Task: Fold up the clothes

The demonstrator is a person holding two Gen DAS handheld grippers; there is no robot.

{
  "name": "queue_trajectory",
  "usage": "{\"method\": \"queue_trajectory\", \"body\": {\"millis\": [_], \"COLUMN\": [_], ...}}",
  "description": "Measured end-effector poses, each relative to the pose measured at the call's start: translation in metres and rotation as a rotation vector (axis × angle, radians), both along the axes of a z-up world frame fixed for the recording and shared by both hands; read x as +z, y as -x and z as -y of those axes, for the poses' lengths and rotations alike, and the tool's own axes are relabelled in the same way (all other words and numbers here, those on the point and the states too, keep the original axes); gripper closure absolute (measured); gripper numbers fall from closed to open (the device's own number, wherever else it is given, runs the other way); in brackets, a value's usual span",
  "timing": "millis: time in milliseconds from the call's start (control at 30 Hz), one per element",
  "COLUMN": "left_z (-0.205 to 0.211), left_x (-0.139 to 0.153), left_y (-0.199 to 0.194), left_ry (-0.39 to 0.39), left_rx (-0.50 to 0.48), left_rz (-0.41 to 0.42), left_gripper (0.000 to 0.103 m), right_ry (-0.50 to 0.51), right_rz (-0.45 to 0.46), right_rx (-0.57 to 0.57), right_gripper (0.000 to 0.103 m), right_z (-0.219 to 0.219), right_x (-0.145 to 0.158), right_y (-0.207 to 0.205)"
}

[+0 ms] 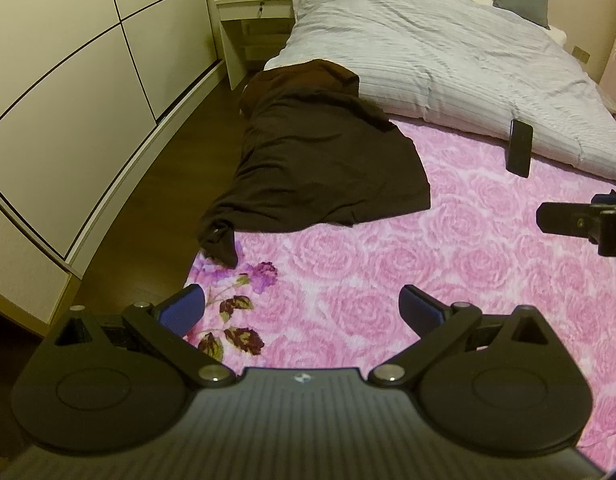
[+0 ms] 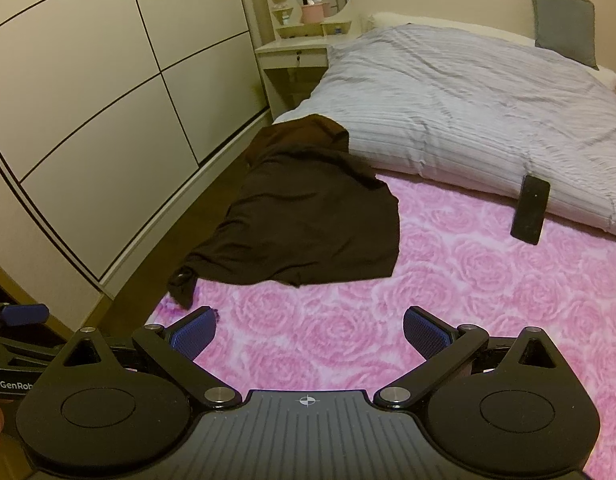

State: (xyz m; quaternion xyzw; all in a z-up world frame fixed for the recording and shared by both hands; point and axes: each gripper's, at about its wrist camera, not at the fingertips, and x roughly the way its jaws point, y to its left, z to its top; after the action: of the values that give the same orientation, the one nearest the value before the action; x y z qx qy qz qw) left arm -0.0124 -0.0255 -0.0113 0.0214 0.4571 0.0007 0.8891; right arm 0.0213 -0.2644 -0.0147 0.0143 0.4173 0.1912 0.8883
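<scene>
A dark brown garment (image 1: 319, 160) (image 2: 311, 220) lies rumpled along the left edge of the bed, on a pink rose-patterned cover (image 1: 447, 248) (image 2: 467, 300). One corner of it droops over the bed's edge. My left gripper (image 1: 302, 306) hovers open over the cover, short of the garment, with nothing between its blue pads. My right gripper (image 2: 309, 330) is also open and empty, above the cover and nearer than the garment. Part of the right gripper shows at the right edge of the left wrist view, and part of the left gripper at the left edge of the right wrist view.
A grey striped duvet (image 1: 447, 60) (image 2: 467, 100) covers the far half of the bed. A black phone (image 1: 519, 148) (image 2: 531, 209) leans against it. A white wardrobe (image 1: 68, 100) (image 2: 88, 120) lines the left wall across a strip of wooden floor. A nightstand (image 1: 256, 12) stands beyond.
</scene>
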Motion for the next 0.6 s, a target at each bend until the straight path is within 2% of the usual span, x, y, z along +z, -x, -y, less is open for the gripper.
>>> {"method": "queue_trajectory", "body": {"millis": [600], "left_z": [0.009], "left_x": [0.001], "left_y": [0.016], "left_ry": [-0.001], "left_rx": [0.022], "left_rz": [-0.009], "left_gripper": [0.001], "right_ry": [-0.01], "right_rz": [-0.021], "right_rx": [0.041], "right_gripper": [0.001], "right_z": [0.012], "right_x": [-0.008], "right_y": [0.002]}}
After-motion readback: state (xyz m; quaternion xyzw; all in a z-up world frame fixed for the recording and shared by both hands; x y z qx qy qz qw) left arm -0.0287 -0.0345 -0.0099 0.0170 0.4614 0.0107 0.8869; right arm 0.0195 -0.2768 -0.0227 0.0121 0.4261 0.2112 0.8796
